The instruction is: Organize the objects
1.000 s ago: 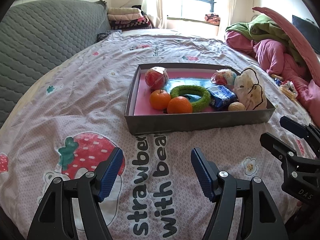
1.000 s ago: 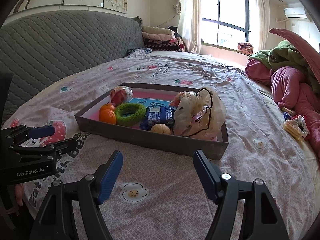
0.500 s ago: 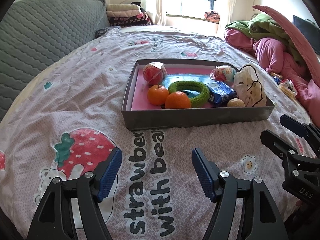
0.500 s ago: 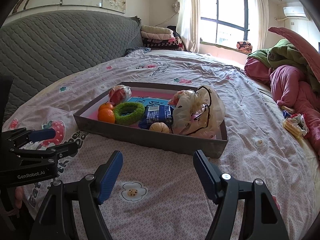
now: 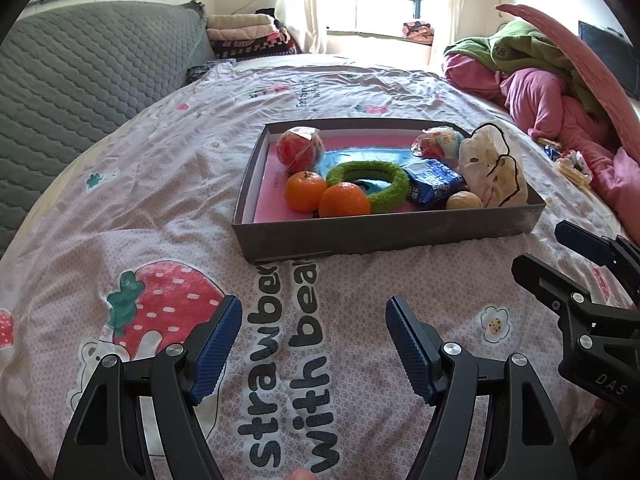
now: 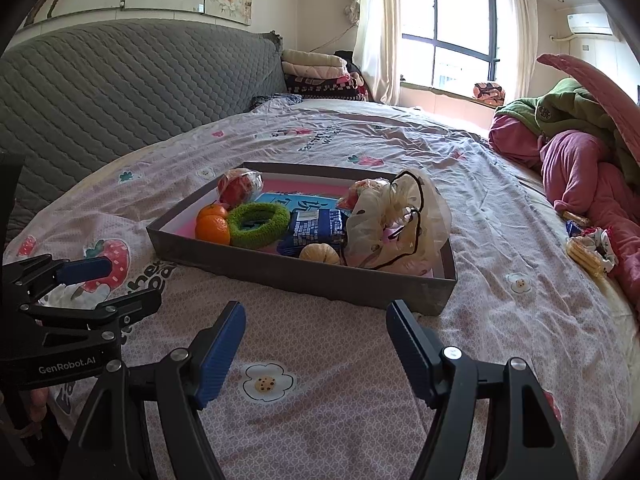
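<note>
The left gripper [image 5: 312, 344] is released, fingers spread wide and empty above the strawberry-print bedsheet [image 5: 160, 184]. The right gripper [image 6: 316, 348] is likewise spread and holds nothing. Beyond both, the grey tray [image 5: 360, 236] rests on the sheet, holding two oranges [image 5: 344, 200], a green ring [image 5: 370, 180], a blue packet [image 5: 434, 186], a walnut [image 5: 464, 201] and a plastic bag [image 5: 494, 172] at its right end.

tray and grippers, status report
Left gripper and right gripper open, empty, short of the tray. Oranges, green ring inside. Nothing between.
</note>
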Motion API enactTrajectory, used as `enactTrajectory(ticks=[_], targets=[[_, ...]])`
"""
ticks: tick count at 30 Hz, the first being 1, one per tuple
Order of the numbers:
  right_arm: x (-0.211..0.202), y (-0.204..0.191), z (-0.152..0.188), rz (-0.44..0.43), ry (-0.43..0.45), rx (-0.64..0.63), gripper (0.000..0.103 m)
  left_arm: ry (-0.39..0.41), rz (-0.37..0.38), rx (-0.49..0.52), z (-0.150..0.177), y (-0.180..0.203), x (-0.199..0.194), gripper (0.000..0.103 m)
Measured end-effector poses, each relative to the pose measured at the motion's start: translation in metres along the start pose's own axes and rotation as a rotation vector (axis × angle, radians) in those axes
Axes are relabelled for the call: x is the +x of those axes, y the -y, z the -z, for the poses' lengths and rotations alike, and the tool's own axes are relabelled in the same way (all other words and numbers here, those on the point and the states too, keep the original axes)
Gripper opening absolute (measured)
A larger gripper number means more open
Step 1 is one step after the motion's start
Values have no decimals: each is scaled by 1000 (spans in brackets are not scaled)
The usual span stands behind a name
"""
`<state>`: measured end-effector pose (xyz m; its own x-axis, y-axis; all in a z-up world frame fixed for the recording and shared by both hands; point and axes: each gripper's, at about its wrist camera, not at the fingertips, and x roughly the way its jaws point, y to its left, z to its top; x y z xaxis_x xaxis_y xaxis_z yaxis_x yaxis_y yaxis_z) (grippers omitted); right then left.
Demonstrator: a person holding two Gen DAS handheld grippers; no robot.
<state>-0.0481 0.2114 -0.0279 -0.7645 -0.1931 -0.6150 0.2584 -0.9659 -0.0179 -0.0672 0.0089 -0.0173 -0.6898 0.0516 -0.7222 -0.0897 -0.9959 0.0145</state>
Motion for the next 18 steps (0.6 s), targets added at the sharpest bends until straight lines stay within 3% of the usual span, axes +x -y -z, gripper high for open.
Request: enactTrajectory(ticks=[18], targets=[[3,0,3,4,-13,-5,72,-16,3,1,1,-1,4,76]])
